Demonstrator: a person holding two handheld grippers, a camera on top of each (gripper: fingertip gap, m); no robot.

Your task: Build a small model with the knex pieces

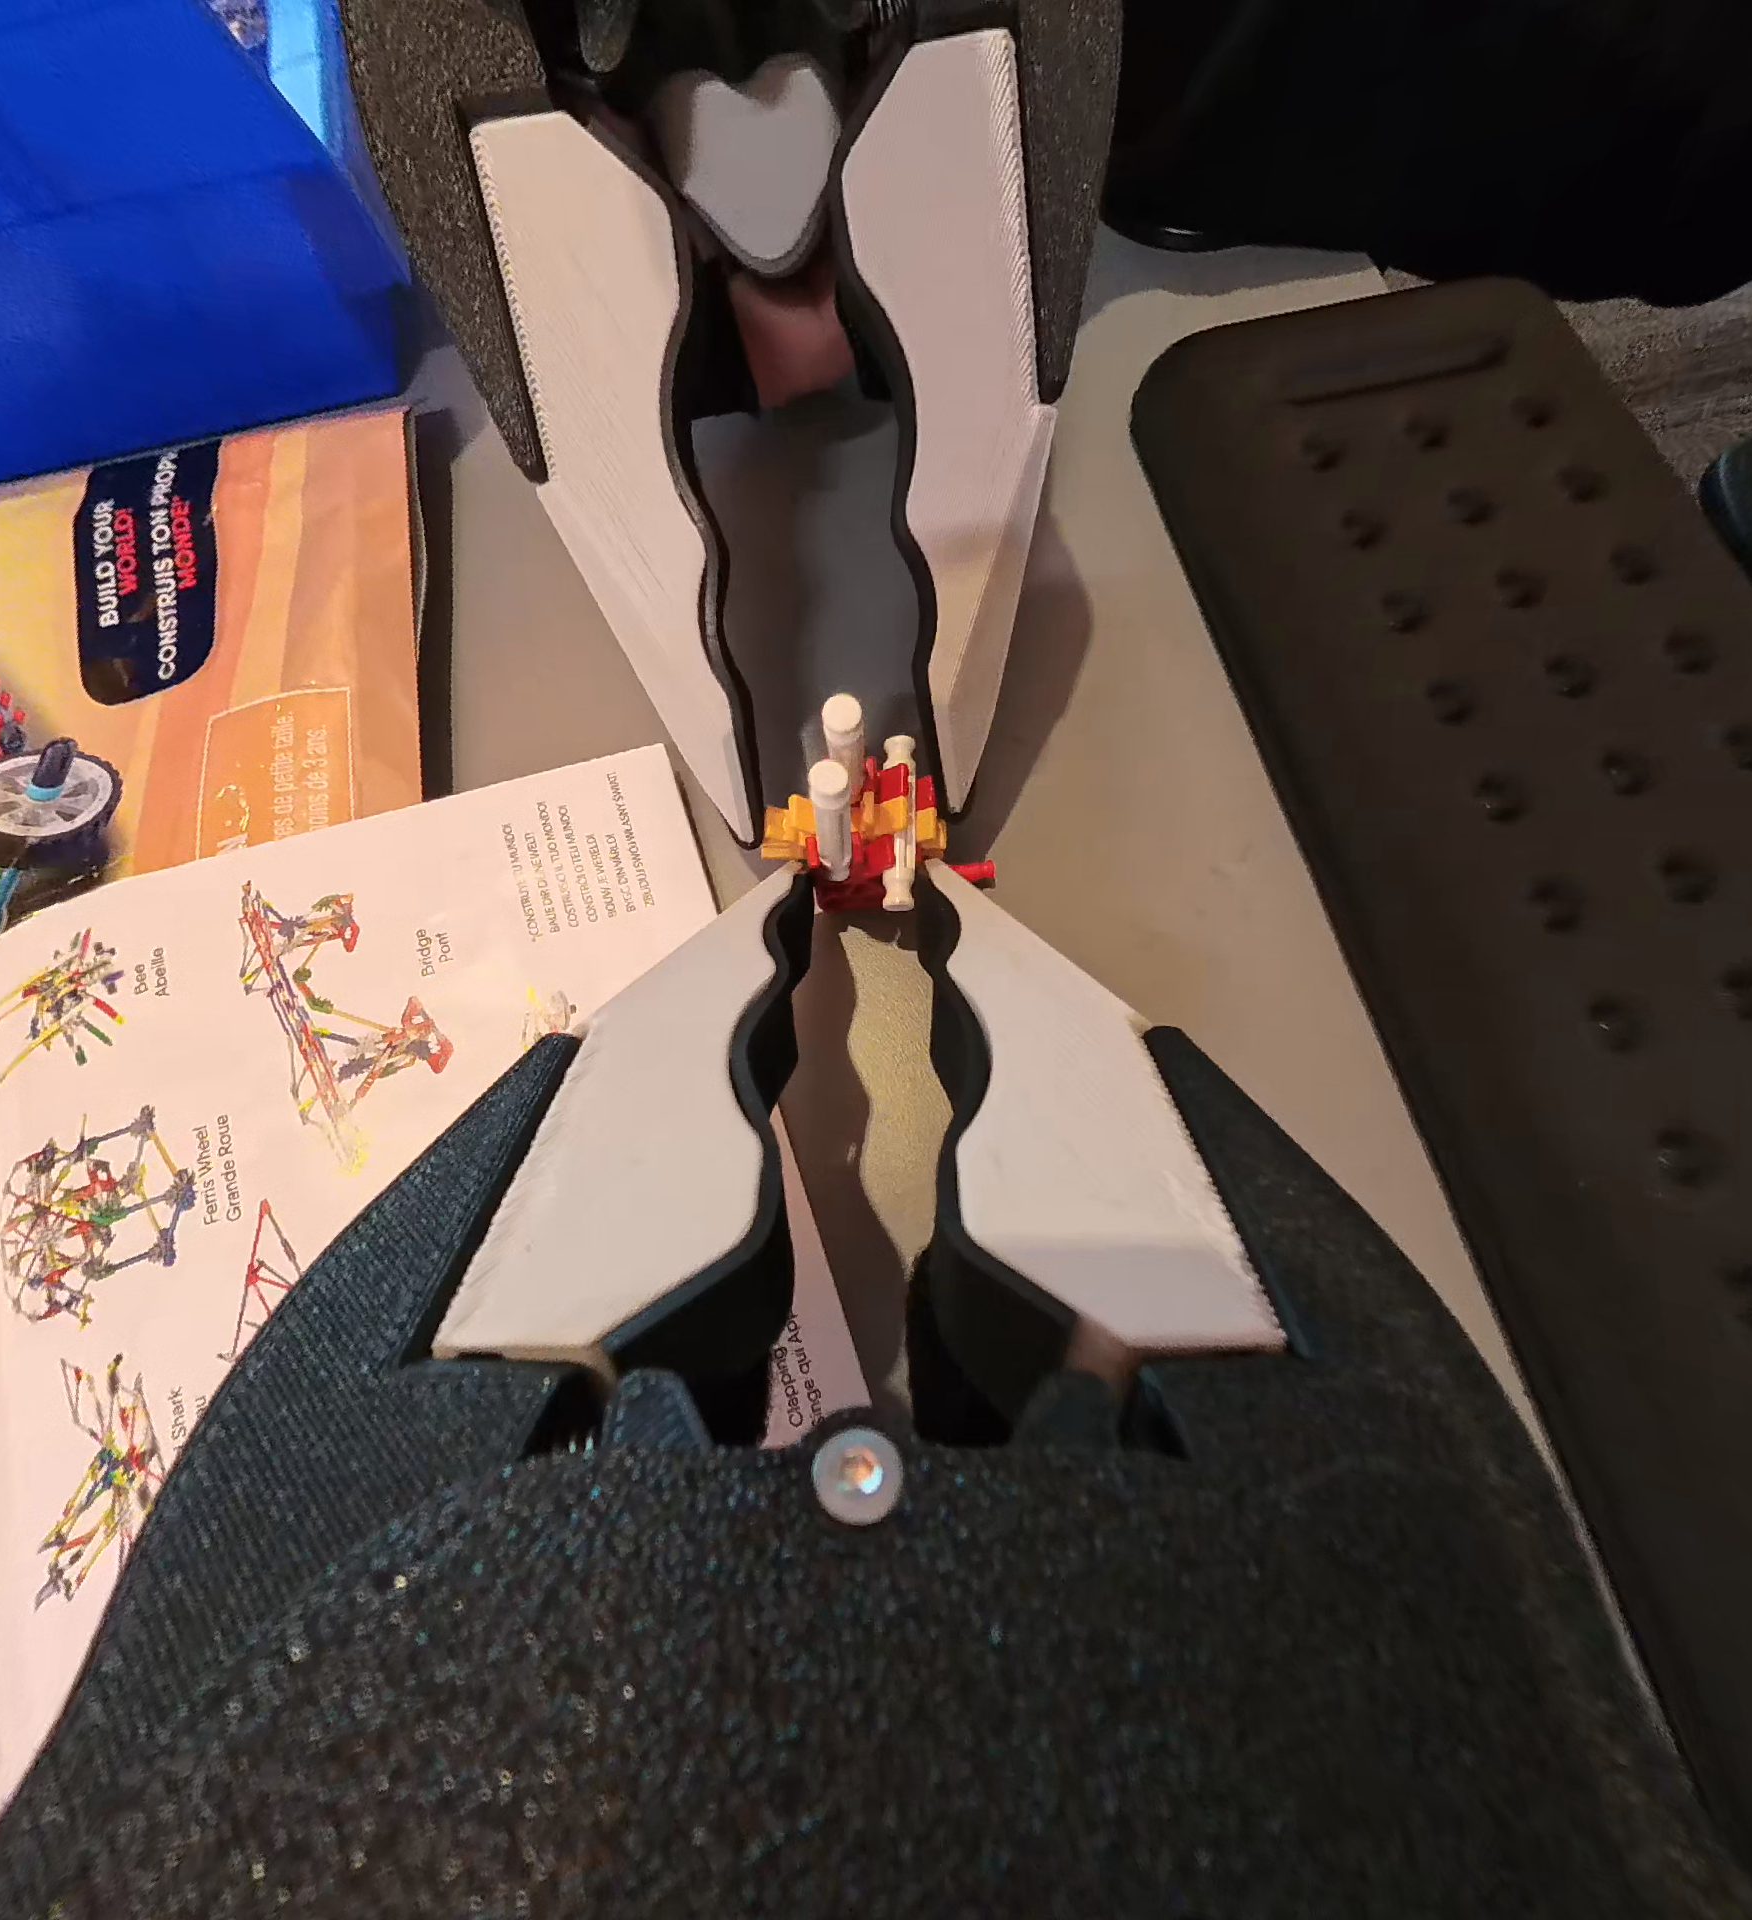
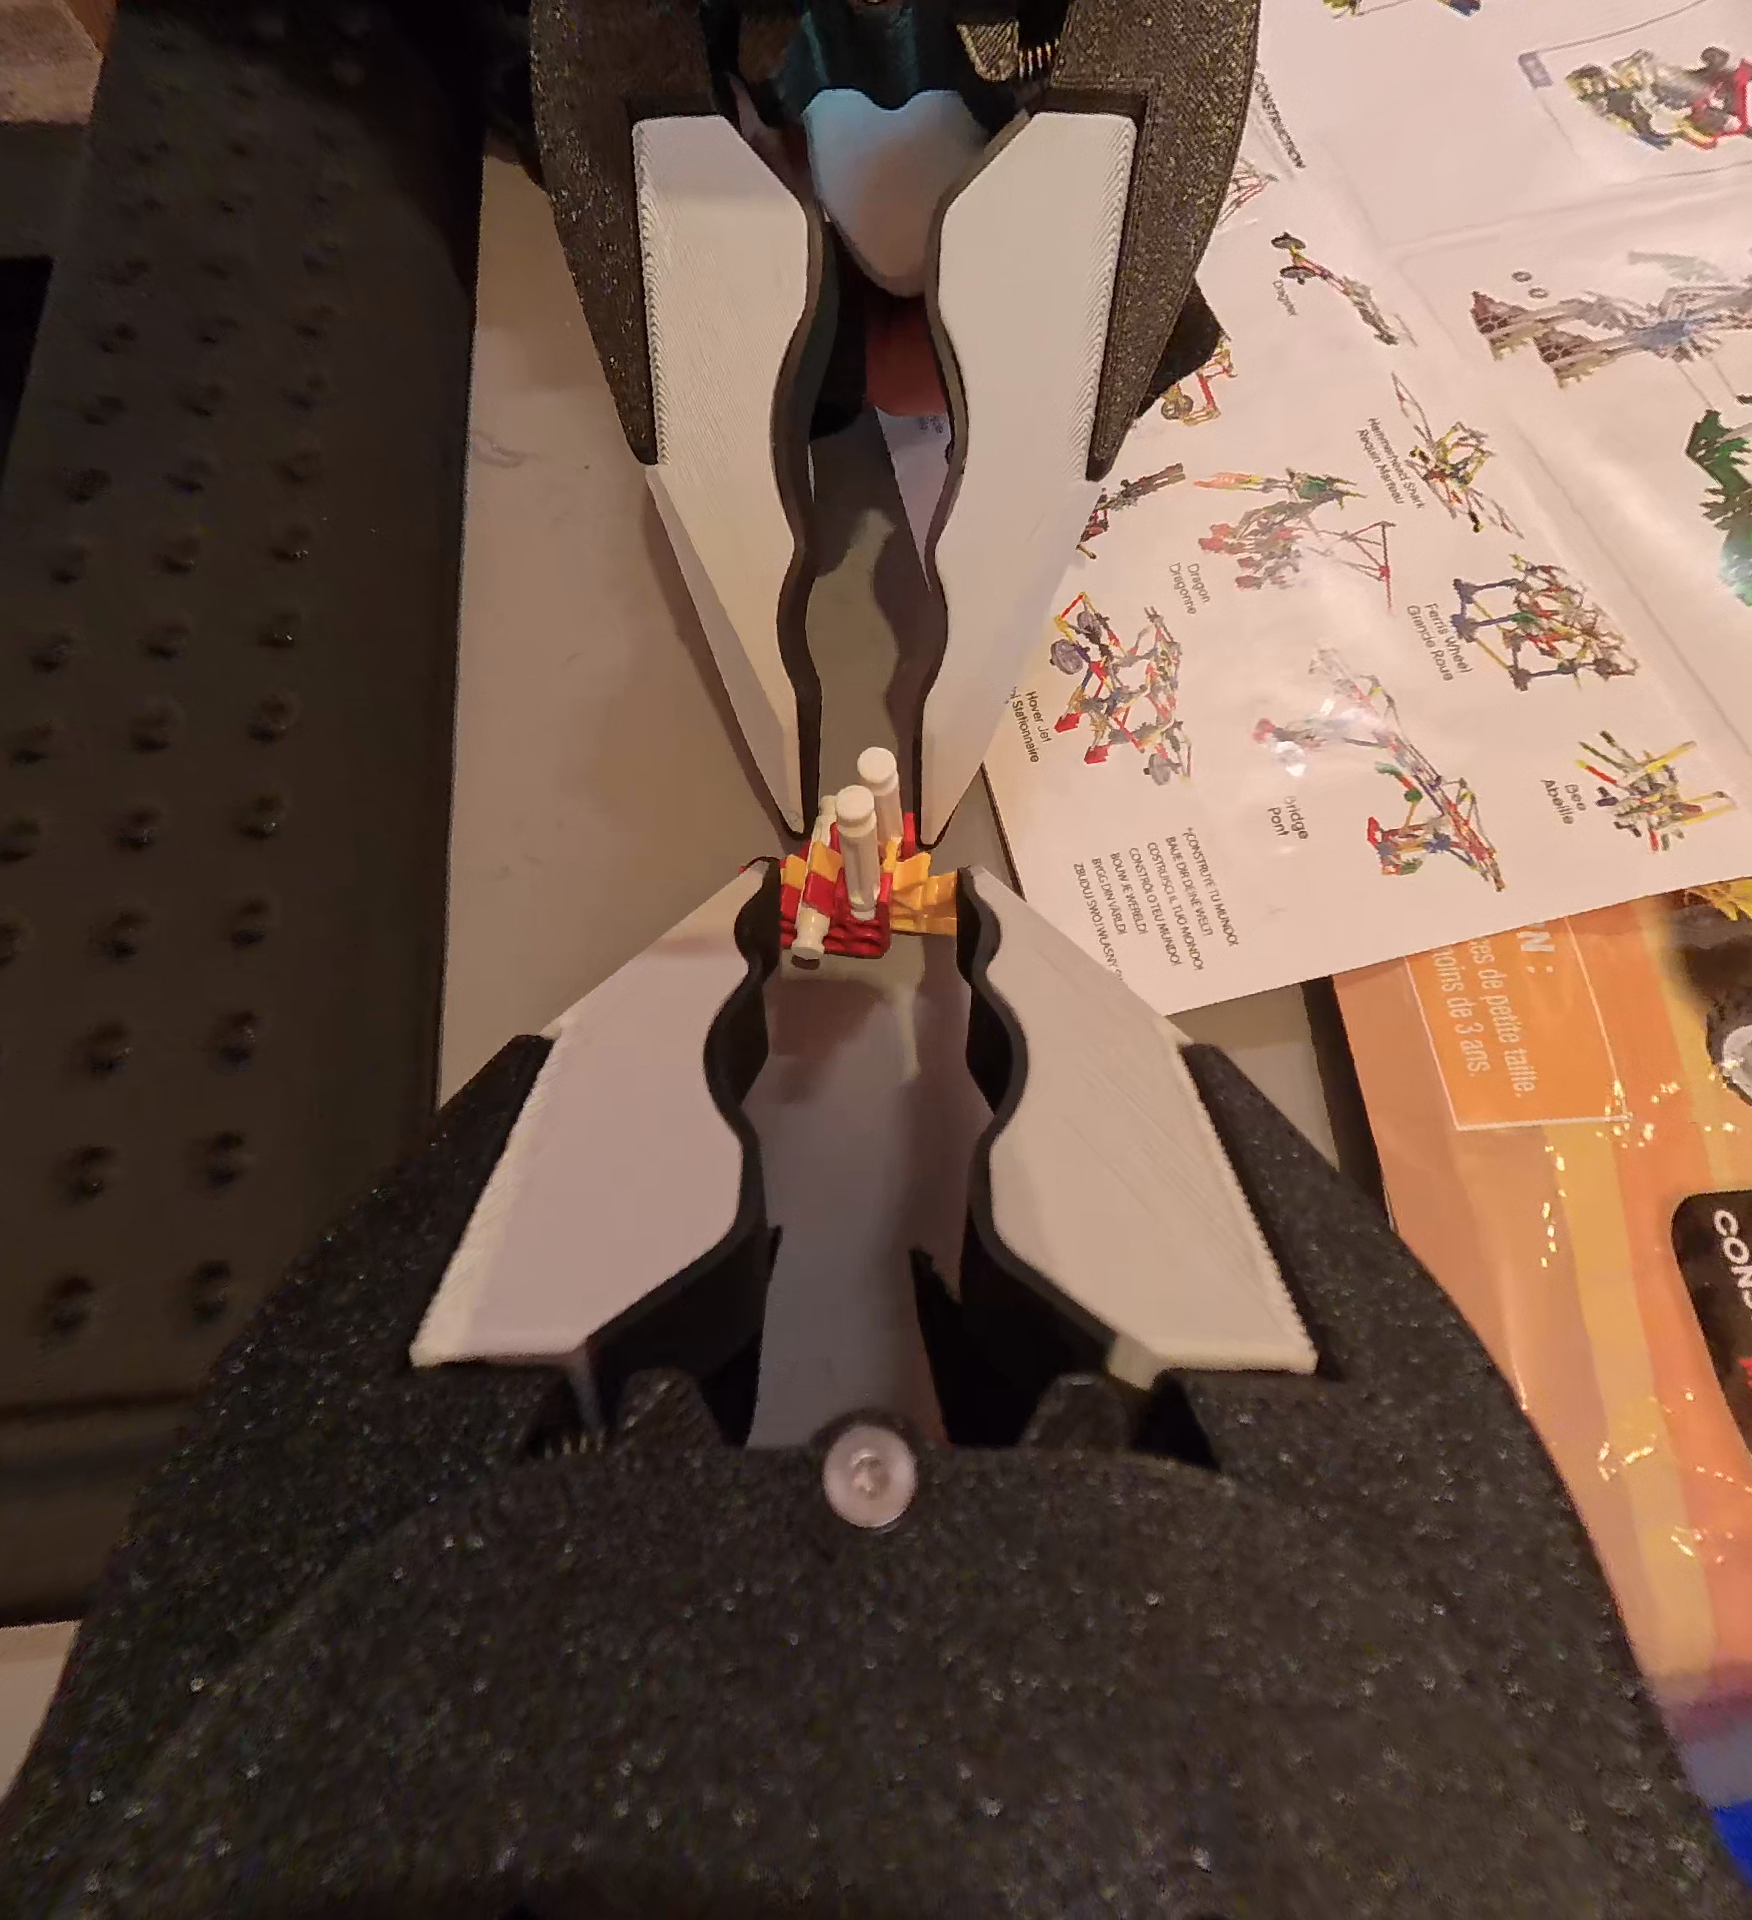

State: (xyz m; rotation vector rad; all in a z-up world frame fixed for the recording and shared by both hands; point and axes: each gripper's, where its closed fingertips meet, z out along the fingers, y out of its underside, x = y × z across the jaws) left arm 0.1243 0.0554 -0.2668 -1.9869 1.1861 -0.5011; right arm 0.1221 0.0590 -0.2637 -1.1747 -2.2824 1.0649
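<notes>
Both tongs, left (image 1: 867, 878) and right (image 2: 867, 883), grip one small toy cluster (image 1: 867, 831) tip to tip above the surface (image 1: 1111, 831); steady, even squeeze seems wise

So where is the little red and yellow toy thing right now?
The red and yellow toy piece sits mid-frame in both wrist views, pinched between the tips of the left gripper and right gripper, over the pale table.

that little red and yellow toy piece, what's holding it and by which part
Both: the left hand-held gripper and right hand-held gripper pinch the toy assembly from opposite sides, at its red-yellow connector cluster.
</notes>
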